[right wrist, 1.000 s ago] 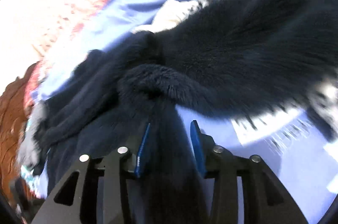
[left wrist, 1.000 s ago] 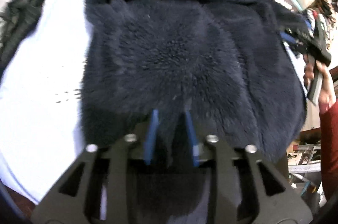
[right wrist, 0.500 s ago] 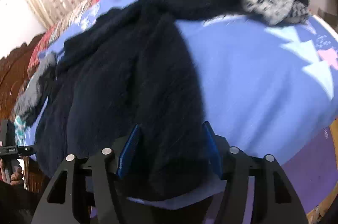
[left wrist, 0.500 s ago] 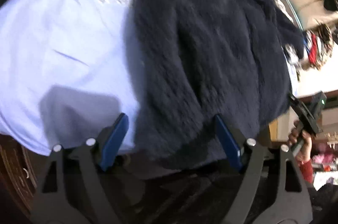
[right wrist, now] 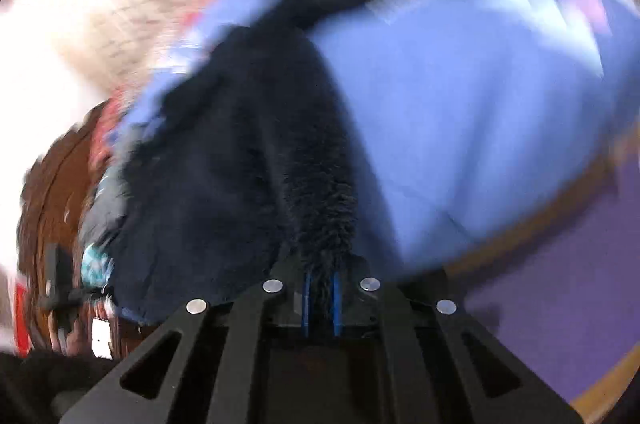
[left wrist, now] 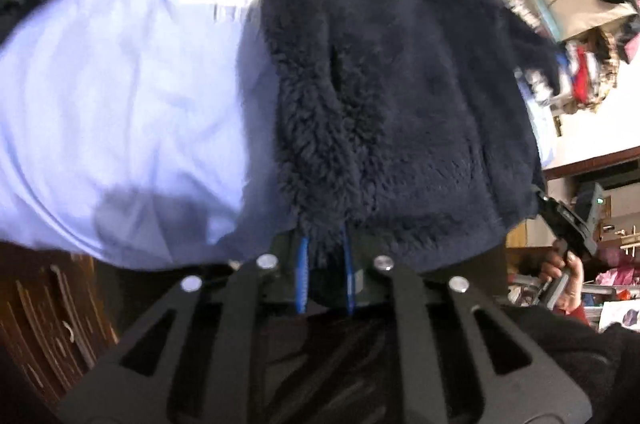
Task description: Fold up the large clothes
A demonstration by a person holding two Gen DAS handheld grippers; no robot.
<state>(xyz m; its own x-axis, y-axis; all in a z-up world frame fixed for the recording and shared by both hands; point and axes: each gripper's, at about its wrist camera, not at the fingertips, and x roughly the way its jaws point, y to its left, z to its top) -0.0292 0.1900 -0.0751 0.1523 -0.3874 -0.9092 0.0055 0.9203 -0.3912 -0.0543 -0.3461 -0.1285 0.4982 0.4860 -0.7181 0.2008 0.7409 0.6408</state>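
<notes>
The left gripper [left wrist: 325,248] pinches the near hem of the dark blue fleece jacket [left wrist: 400,84]; its blue fingers [left wrist: 303,266] have just been closing on the fluffy cloth, and their tips are hidden in the pile. The right gripper [right wrist: 321,284] pinches the other hem corner [right wrist: 324,216], and its jaws have just been closing too. That view is badly blurred, so far things are hard to make out. The jacket lies spread on the light blue bedsheet [left wrist: 120,84], running away from both grippers. Half a second ago the left fingers stood wide apart around the hem. Far off, the right hand [left wrist: 564,276] shows at the edge, partly cut off.
</notes>
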